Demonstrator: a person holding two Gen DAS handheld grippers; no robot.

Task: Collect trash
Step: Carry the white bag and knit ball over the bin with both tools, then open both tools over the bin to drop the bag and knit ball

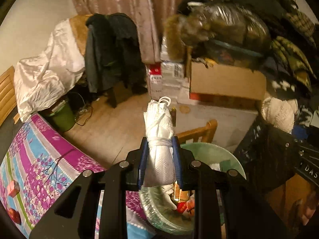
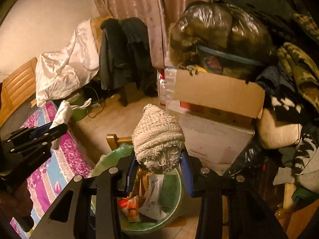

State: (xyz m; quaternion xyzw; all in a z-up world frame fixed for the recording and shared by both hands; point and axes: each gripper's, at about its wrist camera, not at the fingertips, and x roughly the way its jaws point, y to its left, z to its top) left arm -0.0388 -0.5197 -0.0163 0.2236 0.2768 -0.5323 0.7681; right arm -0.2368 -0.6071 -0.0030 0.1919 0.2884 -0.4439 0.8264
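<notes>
Above the green-lined bin (image 1: 229, 155), the left gripper (image 1: 160, 159) clamps a white rolled bag (image 1: 159, 139) lengthwise, pointing away; the right gripper (image 2: 159, 167) clamps a beige cloth bundle (image 2: 158, 139).

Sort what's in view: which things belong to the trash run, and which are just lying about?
Job:
left gripper shut on white bundle
right gripper holding knitted rag
lined bin

Lying about:
cardboard box
dark jacket
floral tablecloth
</notes>
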